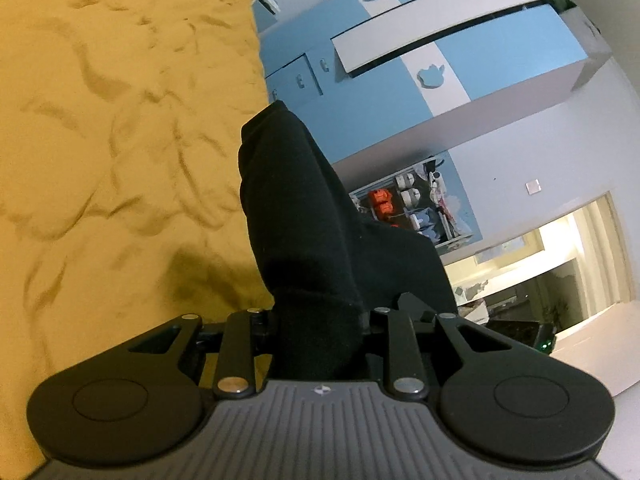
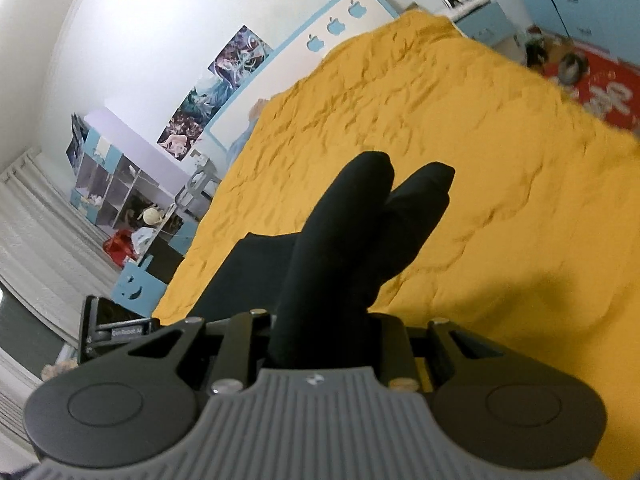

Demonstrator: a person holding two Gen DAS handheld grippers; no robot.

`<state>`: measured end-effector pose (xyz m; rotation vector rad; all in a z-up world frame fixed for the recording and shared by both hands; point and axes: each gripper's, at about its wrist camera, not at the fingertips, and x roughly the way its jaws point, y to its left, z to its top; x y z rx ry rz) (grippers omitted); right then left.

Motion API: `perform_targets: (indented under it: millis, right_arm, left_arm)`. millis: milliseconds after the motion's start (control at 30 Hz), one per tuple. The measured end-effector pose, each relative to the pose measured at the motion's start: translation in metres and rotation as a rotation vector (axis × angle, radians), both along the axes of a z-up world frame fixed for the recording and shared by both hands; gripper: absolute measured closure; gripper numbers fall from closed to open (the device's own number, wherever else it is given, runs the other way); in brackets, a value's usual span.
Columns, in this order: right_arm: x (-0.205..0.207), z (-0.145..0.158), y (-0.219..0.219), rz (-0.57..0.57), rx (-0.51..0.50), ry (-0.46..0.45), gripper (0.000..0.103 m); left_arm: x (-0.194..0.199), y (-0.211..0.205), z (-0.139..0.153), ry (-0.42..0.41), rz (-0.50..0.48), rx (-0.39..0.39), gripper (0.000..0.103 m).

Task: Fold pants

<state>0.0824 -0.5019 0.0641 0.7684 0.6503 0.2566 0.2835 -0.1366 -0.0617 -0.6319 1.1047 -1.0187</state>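
Black pants (image 1: 296,204) hang lifted above a bed with a yellow cover (image 1: 120,120). My left gripper (image 1: 320,320) is shut on the pants fabric, which bunches between its jaws and hides the fingertips. In the right wrist view the pants (image 2: 352,232) show two legs pointing away over the yellow cover (image 2: 480,160), with a flat part (image 2: 240,276) to the left. My right gripper (image 2: 320,328) is shut on the pants too; the cloth covers its fingertips.
A blue and white wardrobe (image 1: 420,60) and shelves with toys (image 1: 408,208) stand beyond the bed edge. A blue and white headboard (image 2: 320,36), posters (image 2: 216,88), a desk with shelves (image 2: 120,184) and a red rug (image 2: 600,88) surround the bed.
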Motion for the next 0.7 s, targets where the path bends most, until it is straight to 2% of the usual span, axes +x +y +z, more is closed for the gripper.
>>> perform_targets:
  millis: [200,467,600,700]
  right_arm:
    - [0.035,-0.009,-0.039,0.021,-0.011,-0.007,0.084]
    - [0.079,-0.043,-0.059,0.028,0.002,0.014,0.084]
    - [0.099,-0.067,-0.057,0.027,-0.048,0.051,0.084]
    - [0.114,-0.088,-0.053,0.044,-0.071,0.083,0.084]
  left_arm:
    - [0.014,-0.019,-0.003,-0.012,0.003,0.019,0.073]
    - [0.036,-0.038,-0.024,0.002,0.051,0.030,0.073]
    - [0.038,-0.048,-0.035,-0.029,0.064,0.109,0.072]
    - [0.046,-0.053,-0.053,-0.012,0.072,0.151,0.072]
